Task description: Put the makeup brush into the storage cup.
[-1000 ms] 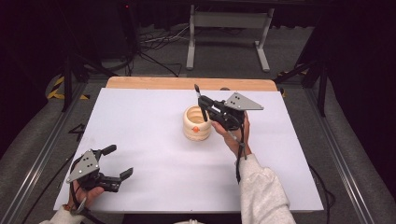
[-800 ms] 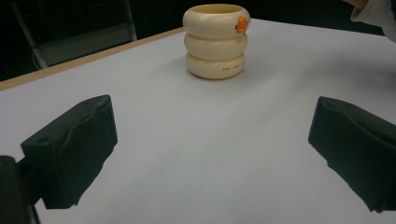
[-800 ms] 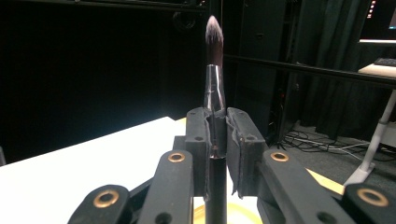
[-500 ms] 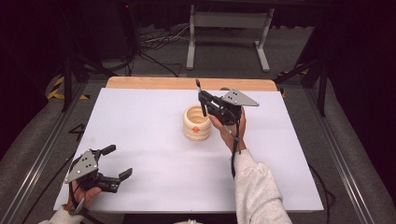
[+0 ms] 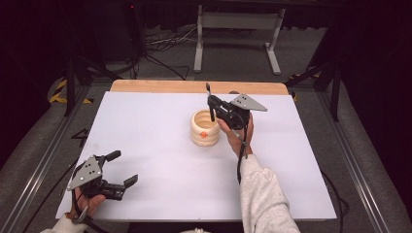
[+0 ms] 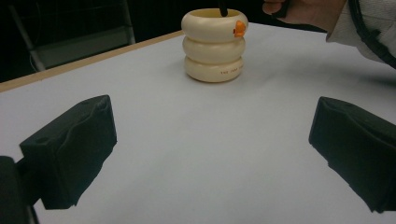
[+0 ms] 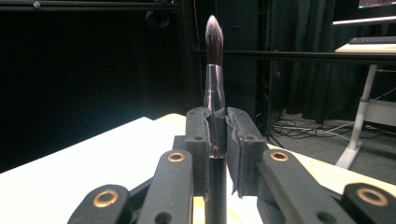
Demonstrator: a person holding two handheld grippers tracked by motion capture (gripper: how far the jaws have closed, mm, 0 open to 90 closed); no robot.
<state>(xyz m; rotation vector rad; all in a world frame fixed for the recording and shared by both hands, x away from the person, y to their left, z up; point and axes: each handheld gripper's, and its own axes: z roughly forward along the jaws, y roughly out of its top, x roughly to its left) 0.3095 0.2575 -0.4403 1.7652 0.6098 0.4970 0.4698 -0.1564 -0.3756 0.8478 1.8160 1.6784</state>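
A cream ringed holder with an orange mark stands near the middle of the white table; it also shows in the left gripper view as the cream holder. My right gripper is just right of the holder's rim, shut on a black brush held upright, bristles up. In the right gripper view the brush rises between the closed pads; its lower end reaches to the holder's mouth. My left gripper rests open at the table's near left, nothing between its fingers.
A wooden strip edges the table's far side. Beyond it stand a metal frame and floor cables. The person's sleeve lies across the near right of the table.
The right gripper with the brush has edged slightly toward the holder. The left gripper has barely moved.
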